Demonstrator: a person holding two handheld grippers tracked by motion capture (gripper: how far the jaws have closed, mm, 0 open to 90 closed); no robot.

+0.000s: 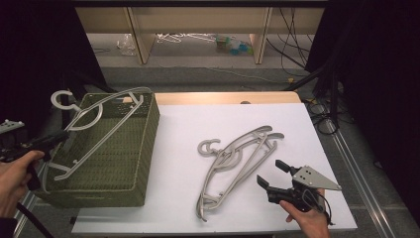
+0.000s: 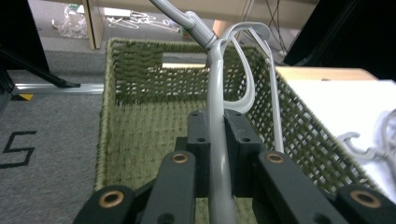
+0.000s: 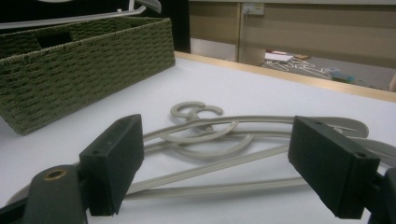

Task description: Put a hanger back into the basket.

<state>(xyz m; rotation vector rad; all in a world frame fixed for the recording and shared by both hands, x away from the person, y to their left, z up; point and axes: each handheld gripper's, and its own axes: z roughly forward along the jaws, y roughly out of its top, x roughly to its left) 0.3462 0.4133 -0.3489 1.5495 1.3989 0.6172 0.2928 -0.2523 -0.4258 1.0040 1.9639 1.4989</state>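
The grey plastic clothes hanger (image 2: 215, 93) held by the left gripper (image 2: 217, 140) sits over the olive-green woven rectangular basket (image 1: 143, 148); in the high view it spans the basket opening diagonally, with its hook (image 1: 62, 99) projecting past the rim toward 10 o'clock. In the left gripper view, the two black jaws are pressed together on one bar of this hanger, which runs up between the pads toward 12 o'clock. The left gripper (image 1: 47, 141) appears in the high view at 9 o'clock of the basket, held by the person's left hand (image 1: 15, 181). The basket stands on the left end of the white table (image 1: 297, 124), partly overhanging its edge. At 3 o'clock of the basket, well apart from it, a pile of grey plastic hangers (image 1: 237, 158) lies flat on the table, hooks pointing toward the basket. The right gripper (image 1: 271, 178) is at 5 o'clock of this pile, just beside it, held by the right hand (image 1: 309, 218). In the right gripper view, its jaws are spread wide with nothing between the pads, and the pile (image 3: 219, 140) lies beyond them.
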